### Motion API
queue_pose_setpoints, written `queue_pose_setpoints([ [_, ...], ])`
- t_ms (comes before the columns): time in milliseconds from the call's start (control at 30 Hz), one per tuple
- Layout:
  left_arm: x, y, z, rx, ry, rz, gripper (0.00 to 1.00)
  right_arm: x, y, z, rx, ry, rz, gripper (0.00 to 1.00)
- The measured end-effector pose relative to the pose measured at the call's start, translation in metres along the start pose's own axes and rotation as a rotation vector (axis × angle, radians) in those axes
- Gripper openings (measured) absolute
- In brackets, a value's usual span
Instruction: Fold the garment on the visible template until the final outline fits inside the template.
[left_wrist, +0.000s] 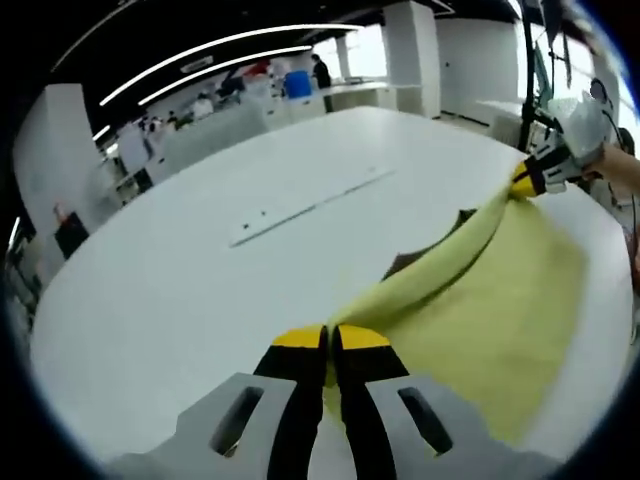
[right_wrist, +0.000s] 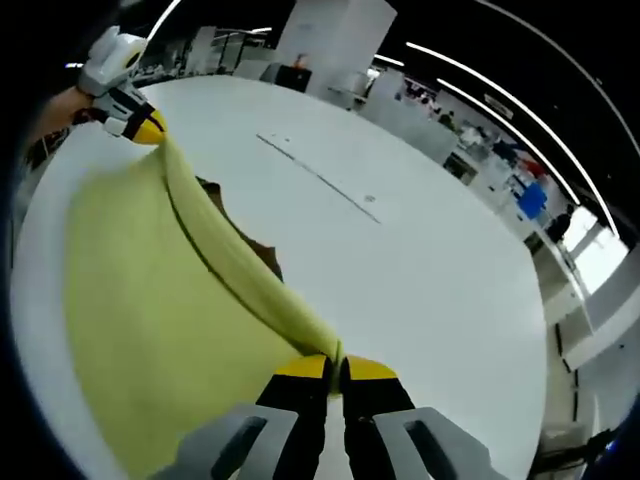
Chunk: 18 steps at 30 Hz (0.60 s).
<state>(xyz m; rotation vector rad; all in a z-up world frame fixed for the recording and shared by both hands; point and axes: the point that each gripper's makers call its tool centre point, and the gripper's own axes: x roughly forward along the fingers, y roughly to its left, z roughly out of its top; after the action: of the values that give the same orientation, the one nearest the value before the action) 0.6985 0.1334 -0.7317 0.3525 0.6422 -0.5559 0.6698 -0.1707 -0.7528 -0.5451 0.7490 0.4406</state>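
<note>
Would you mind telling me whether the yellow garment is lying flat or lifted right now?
Lifted: the yellow garment hangs stretched between left claw and right claw, above the table.

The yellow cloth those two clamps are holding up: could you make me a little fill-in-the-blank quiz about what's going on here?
1. The cloth held up between the two grippers is ______ in colour.
2. The left gripper has its jaws ______ on the cloth's edge.
3. The right gripper pinches the same stretched ______ of the cloth.
4. Under the lifted cloth, a dark brown patch shows on the ______ table.

Missing words: yellow; shut; edge; white
</note>
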Motion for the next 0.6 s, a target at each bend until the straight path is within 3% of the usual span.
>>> queue_pose_setpoints([
  [167, 0.011, 0.000, -0.010, -0.005, 0.025, -0.011, 0.01, 0.007, 0.002, -0.006, 0.074, 0.004, 0.035, 0.02],
  [333, 0.017, 0.002, -0.019, -0.056, 0.045, -0.028, 0.01, 0.009, 0.002, -0.007, 0.087, -0.001, 0.050, 0.04],
  [467, 0.014, 0.008, -0.024, -0.045, 0.054, -0.014, 0.04, 0.008, 0.002, -0.008, 0.082, 0.003, 0.051, 0.08],
  [600, 0.006, 0.009, -0.021, -0.074, 0.008, -0.049, 0.07, 0.000, 0.005, -0.009, 0.078, 0.009, 0.071, 0.13],
])
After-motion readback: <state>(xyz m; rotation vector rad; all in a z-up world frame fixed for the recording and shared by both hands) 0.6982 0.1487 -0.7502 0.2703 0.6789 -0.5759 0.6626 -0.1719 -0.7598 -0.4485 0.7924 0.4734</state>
